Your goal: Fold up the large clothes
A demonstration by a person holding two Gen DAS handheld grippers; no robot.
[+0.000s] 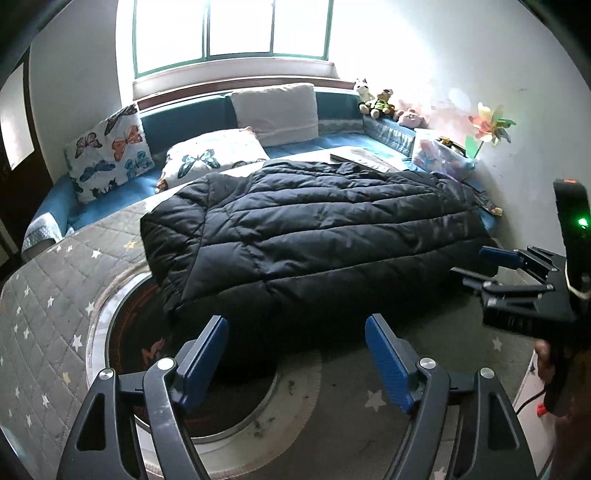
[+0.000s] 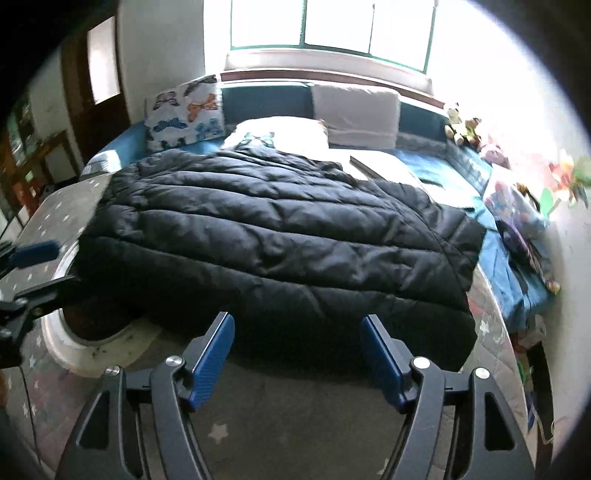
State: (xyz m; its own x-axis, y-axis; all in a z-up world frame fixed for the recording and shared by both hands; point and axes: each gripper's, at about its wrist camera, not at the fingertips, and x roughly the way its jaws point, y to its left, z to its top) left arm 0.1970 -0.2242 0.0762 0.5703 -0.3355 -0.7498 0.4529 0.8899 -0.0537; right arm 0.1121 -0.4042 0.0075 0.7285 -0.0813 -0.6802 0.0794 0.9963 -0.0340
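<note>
— The black quilted jacket (image 1: 310, 236) is what we have in front of us, spread flat on the grey star-patterned quilt (image 1: 48, 295) that covers the bed. Where do we see its edges?

— In the left wrist view its near edge hangs over the round glass-topped disc (image 1: 229, 417) set into the quilt, and its far edge reaches toward the blue sheet (image 1: 325, 142) and the flat book-like thing (image 1: 364, 159) beyond it. In the right wrist view the same jacket (image 2: 280, 236) fills the middle, its right-hand corner lying next to the blue sheet (image 2: 498, 251).

— And our tools?

— Our left gripper (image 1: 297, 350) hangs just short of the jacket's near edge, its blue pads well apart and nothing between them. Our right gripper (image 2: 297, 350) is the same: pads spread wide, empty, above the grey quilt (image 2: 288, 406) just before the jacket. From the left camera we also see that right gripper (image 1: 480, 266) off to the side, near the jacket's right edge, not touching it as far as we can tell.

— What lies behind?

— Two butterfly pillows (image 1: 110, 155), a plain white pillow (image 1: 277, 110), stuffed toys (image 1: 380, 101) along the wall, and a bright window (image 1: 232, 33).
</note>
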